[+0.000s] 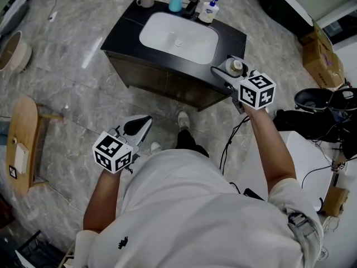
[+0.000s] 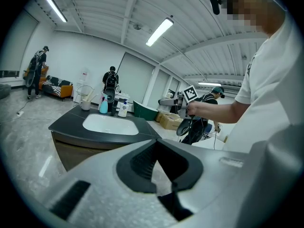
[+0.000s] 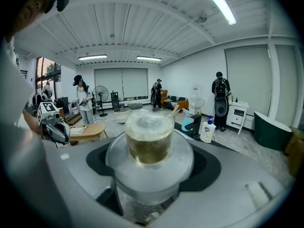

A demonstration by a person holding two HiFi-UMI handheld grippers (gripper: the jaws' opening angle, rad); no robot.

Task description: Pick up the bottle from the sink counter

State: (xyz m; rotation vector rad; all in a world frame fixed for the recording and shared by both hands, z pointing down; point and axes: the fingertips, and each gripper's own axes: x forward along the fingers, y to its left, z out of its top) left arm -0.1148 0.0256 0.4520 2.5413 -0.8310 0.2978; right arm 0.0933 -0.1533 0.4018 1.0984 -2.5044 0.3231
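Nothing is legible; the label on the soap bottle (image 1: 208, 10) is too small.

The black counter (image 1: 120, 38) stands on the grey floor (image 1: 72, 94) and has a white sink (image 1: 178, 38) set in its top. Along its back edge a cup (image 1: 146, 2), a teal bottle (image 1: 175, 3), a black tap (image 1: 193, 4) and a white soap bottle (image 1: 208, 11) stand in a row. One more bottle (image 1: 236, 67) is at the front right corner, but it is hard to tell if it rests on the top.
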